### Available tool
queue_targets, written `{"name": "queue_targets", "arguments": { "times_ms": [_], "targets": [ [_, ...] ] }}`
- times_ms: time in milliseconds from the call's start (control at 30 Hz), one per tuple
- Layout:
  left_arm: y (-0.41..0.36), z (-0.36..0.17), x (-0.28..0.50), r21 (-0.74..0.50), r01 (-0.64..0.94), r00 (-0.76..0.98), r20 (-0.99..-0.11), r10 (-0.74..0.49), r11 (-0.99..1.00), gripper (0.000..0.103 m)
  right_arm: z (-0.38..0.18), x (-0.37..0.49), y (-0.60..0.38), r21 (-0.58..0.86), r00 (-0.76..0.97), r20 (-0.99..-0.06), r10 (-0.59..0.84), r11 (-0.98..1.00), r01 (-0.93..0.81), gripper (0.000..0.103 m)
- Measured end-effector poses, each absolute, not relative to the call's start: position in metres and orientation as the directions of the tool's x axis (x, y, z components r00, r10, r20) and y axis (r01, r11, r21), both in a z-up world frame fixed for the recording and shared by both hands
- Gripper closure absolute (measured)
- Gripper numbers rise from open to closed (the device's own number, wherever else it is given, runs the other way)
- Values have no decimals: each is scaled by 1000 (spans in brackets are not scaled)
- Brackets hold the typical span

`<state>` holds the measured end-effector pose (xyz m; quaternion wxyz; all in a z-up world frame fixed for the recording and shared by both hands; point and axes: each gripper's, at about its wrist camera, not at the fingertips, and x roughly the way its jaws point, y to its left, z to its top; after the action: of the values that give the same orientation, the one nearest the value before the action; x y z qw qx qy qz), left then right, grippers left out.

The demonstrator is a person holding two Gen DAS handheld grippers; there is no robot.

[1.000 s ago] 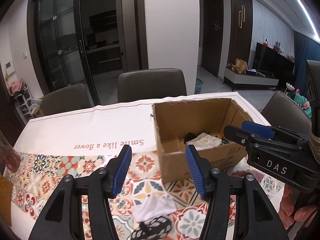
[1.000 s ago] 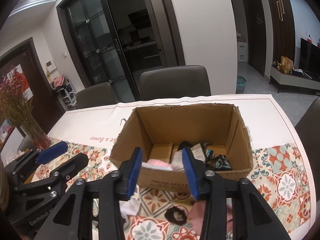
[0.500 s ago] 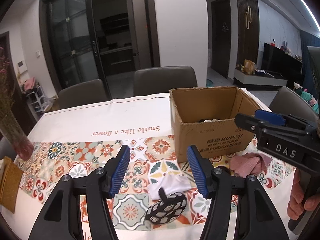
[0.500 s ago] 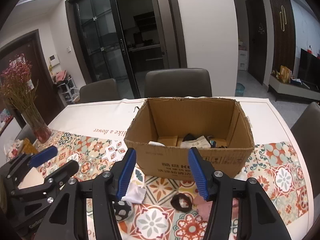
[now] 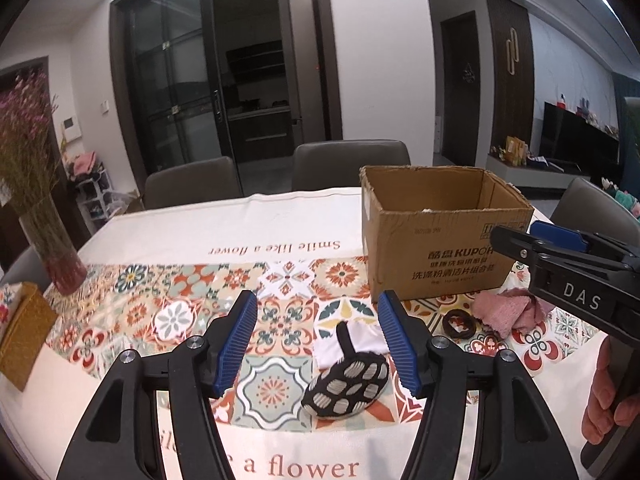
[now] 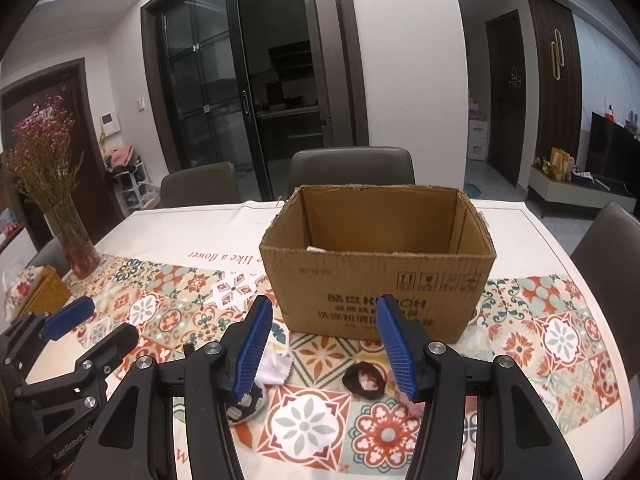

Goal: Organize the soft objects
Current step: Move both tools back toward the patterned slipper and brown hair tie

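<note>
An open cardboard box (image 5: 440,240) stands on the patterned tablecloth; it also shows in the right wrist view (image 6: 380,280). In front of it lie a black spotted sock (image 5: 346,384), a white cloth (image 5: 352,340), a dark hair tie (image 5: 459,323) and a pink cloth (image 5: 506,312). My left gripper (image 5: 318,344) is open and empty, above the sock and white cloth. My right gripper (image 6: 326,350) is open and empty, above the hair tie (image 6: 364,378) and the white cloth (image 6: 276,366). The box's contents are mostly hidden by its front wall.
A glass vase of dried pink flowers (image 5: 60,252) and a woven tissue box (image 5: 20,332) stand at the table's left edge. Grey chairs (image 5: 352,168) line the far side and the right side (image 6: 608,248).
Both grippers have pulled back and down from the box toward the table's near edge. The box interior has dropped out of sight; the loose soft items now lie between the fingers.
</note>
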<state>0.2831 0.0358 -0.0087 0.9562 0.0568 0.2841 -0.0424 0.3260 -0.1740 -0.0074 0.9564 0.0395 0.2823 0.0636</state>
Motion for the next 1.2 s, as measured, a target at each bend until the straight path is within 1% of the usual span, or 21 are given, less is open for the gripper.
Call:
{"name": "queue_targets", "arguments": {
  "times_ms": [133,333,400,433,600,800,1200],
  "targets": [
    [37,-22,275,83,98,837,-546,-37,992,41,-18,321,-173,102,831,-541,128,991,-87,47],
    [39,-45,269,82,111,818,-573,-44,990,41,-36,317,-170,67,828,-552,104,995,-81,47],
    [39,-52,270,80,117,812,-582,-49,990,41,-44,315,-169,62,824,-557,100,995,-79,39],
    [39,-55,270,83,118,808,-587,-47,990,41,-48,314,-169,56,824,-558,95,995,-77,39],
    [36,-72,273,110,135,803,-594,-43,985,41,-62,313,-165,11,823,-563,71,997,-78,39],
    [35,-85,279,112,142,794,-606,-46,983,40,-76,319,-161,-42,820,-570,46,996,-85,39],
    [25,-109,298,126,152,769,-638,-37,980,40,-106,345,-158,-113,776,-630,25,986,-123,39]
  ]
}}
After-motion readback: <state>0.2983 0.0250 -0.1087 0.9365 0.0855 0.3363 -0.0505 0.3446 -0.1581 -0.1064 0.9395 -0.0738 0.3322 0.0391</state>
